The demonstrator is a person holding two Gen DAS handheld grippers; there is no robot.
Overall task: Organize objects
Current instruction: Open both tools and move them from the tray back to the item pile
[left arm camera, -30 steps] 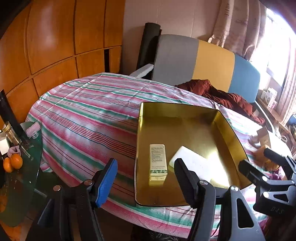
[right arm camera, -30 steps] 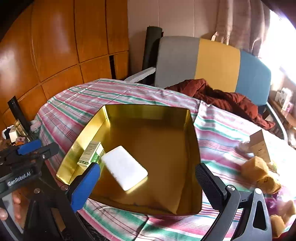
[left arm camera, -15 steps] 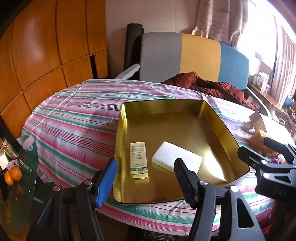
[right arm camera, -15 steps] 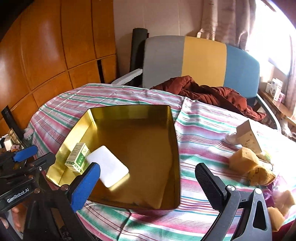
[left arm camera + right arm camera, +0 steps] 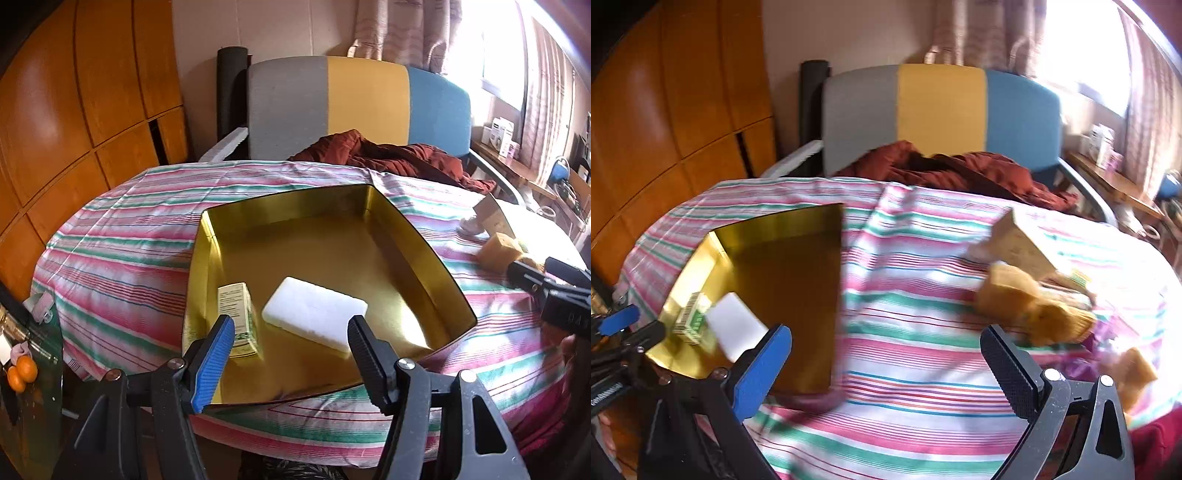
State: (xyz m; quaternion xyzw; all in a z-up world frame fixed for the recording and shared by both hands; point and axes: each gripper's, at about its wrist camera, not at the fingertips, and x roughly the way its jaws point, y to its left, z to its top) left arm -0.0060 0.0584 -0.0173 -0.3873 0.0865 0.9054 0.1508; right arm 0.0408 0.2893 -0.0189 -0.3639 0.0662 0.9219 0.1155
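1. Striped cloth (image 5: pixel 122 236) covers a round table, with wood panels behind at 10 o'clock and a grey-yellow-blue chair back (image 5: pixel 354 107) at 12 o'clock.
2. Left wrist view: gold tray (image 5: pixel 417 254) sits mid-frame. Inside it, a small green-white box (image 5: pixel 238 314) lies near the 7 o'clock wall and a white pad (image 5: pixel 314 314) lies just beside it, apart from it.
3. Left gripper (image 5: pixel 288 343) hangs over the tray's near edge, jaws parted, nothing between them.
4. Yellow sponge (image 5: pixel 498 251) lies outside the tray at 3 o'clock on the cloth, near the black frame of the other tool.
5. Right wrist view (blurred): right gripper (image 5: pixel 886 354) is wide open and empty over bare cloth. Tray at 9 o'clock; sponge cluster (image 5: pixel 1030 306) and a tan carton (image 5: pixel 1019 240) at 2 o'clock, close together, contact unclear.
6. Judgement: loose items remain outside the tray, so sorting is unfinished.
7. Risk: sponges are soft and crowded, so closing on one could nudge the carton or drag a neighbour.
8. Risk: cloth is wrinkled near the tray and a low jaw could snag it and shift the tray.
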